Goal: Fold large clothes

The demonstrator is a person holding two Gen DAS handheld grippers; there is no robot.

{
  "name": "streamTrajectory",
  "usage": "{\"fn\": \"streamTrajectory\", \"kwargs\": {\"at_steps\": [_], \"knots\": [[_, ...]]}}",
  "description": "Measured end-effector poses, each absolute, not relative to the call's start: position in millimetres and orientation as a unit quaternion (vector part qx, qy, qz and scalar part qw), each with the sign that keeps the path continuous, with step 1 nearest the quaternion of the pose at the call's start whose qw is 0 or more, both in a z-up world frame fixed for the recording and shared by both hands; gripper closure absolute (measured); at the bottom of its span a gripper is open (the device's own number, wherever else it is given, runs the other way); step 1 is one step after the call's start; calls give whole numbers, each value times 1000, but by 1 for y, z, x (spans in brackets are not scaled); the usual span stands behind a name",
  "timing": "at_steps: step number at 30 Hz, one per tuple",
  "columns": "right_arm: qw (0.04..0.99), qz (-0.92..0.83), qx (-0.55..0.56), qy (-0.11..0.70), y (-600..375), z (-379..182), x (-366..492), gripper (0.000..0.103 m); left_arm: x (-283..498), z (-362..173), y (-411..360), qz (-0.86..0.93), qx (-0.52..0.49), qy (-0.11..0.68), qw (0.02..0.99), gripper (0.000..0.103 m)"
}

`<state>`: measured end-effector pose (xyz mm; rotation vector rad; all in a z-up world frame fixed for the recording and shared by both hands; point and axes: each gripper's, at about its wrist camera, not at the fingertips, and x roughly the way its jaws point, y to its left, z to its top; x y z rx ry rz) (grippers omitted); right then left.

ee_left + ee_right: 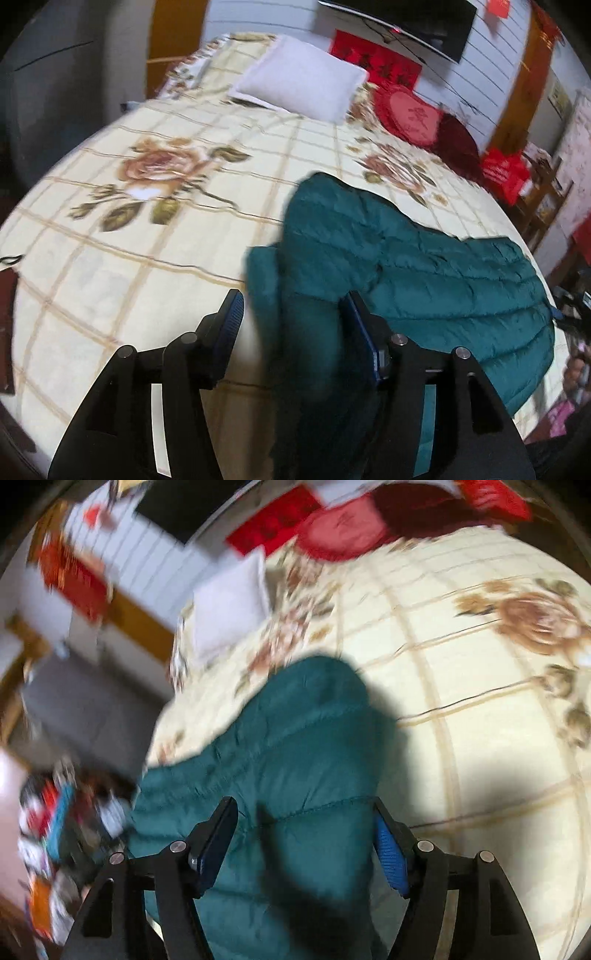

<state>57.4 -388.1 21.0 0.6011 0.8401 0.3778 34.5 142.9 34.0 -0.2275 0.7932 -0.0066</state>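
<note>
The teal quilted jacket (406,266) lay on the floral bedspread (110,258), bunched toward the near edge of the bed, with one padded end reaching up toward twelve o'clock in the right wrist view (295,738). The left gripper (291,325) had its jaws apart, with a fold of the jacket running between them but neither pad visibly pressing on it. The right gripper (306,834) also stood apart, straddling a quilted panel, with a clear gap at each pad. By the look of it, a fold had just been laid down and let go, and the jacket was only partly folded, still a loose heap rather than a flat packet. The next move probably called for choosing fresh hold points, perhaps the sleeve end at three o'clock in the left view, and pinching firmly through the thick, springy padding, which would tend to puff back open. A white pillow (303,85) and red cushions (410,114) sat well apart at the head of the bed.
</note>
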Motion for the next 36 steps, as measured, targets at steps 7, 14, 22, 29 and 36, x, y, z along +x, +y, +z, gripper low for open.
{"fn": "streamTrajectory", "kwargs": {"at_steps": [7,14,22,29,36], "knots": [[936,108,131,310,-326,71,8,32,16,68,119,10,-108,340,934,47],[947,68,83,303,-284,62,40,23,86,76,80,38,-64,370,926,47],[903,50,89,418,-284,15,85,12,120,0,83,80,-24,413,907,46],[897,33,50,439,-275,8,88,0,123,-1,81,81,-24,420,904,44],[899,19,60,434,-274,9,85,0,125,-1,84,73,-37,424,902,41]]}}
